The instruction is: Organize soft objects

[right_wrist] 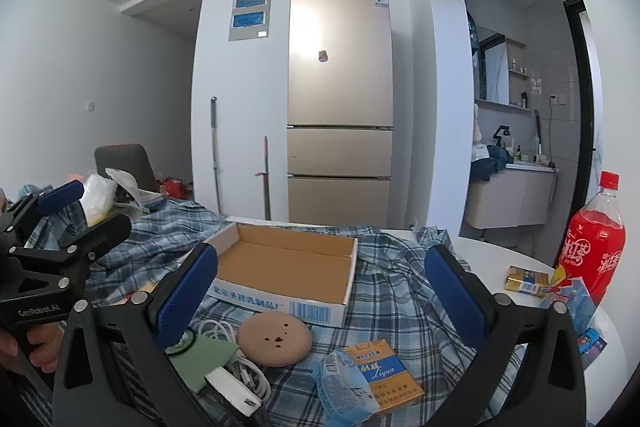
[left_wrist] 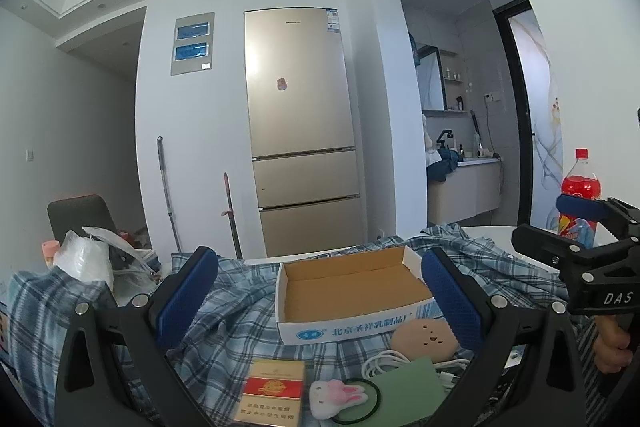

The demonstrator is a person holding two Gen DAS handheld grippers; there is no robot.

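An open cardboard box [left_wrist: 352,287] with a tan inside lies on a blue plaid cloth [left_wrist: 240,315]; it also shows in the right wrist view [right_wrist: 288,263]. In front of it lie a round tan cushion [left_wrist: 424,339] [right_wrist: 274,337], a small white plush bunny [left_wrist: 338,397] with a black hair band [left_wrist: 376,399], and a white cable [left_wrist: 384,363] [right_wrist: 240,367]. My left gripper [left_wrist: 320,303] is open and empty above the cloth. My right gripper [right_wrist: 320,299] is open and empty, the cushion just below it.
A red cigarette pack [left_wrist: 272,391], a green card [left_wrist: 404,387], a blue and orange pack [right_wrist: 380,375] and a blue packet [right_wrist: 344,387] lie on the cloth. A red soda bottle [right_wrist: 596,243] stands at right. A white plastic bag [left_wrist: 86,259] sits at left. A fridge [left_wrist: 304,131] stands behind.
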